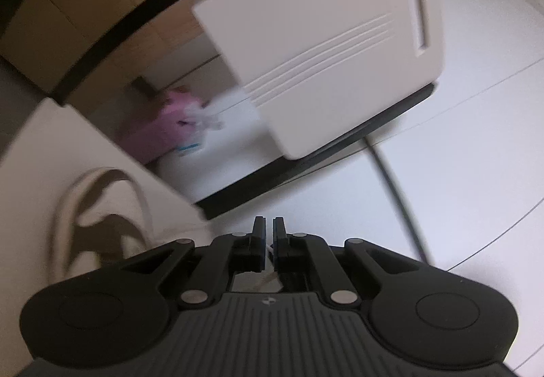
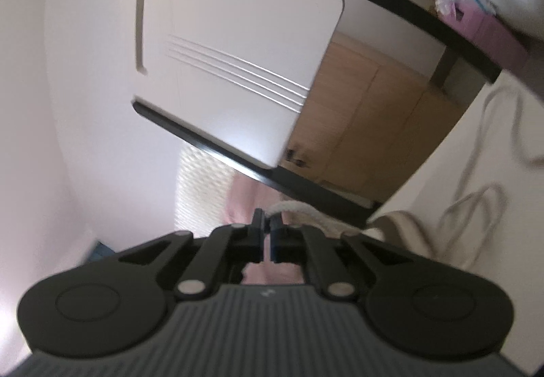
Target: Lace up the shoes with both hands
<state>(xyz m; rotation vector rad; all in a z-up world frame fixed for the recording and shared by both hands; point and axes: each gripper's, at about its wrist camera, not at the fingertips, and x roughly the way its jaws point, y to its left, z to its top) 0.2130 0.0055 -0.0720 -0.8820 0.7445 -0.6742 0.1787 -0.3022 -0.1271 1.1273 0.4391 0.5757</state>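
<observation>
My left gripper [image 1: 269, 227] is shut; a thin pale strand of lace [image 1: 270, 269] shows between its fingers near their base. A loop of cream lace [image 1: 102, 207] lies on the surface to its left. My right gripper [image 2: 267, 224] is shut on a cream lace [image 2: 289, 207] that runs off to the right from its tips. Below it a pink shoe part [image 2: 244, 203] and a white knitted surface [image 2: 200, 186] show, blurred. More loose lace [image 2: 476, 193] lies at the right. The shoe itself is mostly hidden.
A white box-like appliance [image 1: 323, 47] with a black base stands ahead; it also shows in the right wrist view [image 2: 231, 53]. A pink tissue box [image 1: 170, 125] sits behind it, seen too in the right wrist view [image 2: 482, 26]. Wooden cabinets [image 2: 367, 111] stand behind. A grey cable [image 1: 397, 193] crosses the white floor.
</observation>
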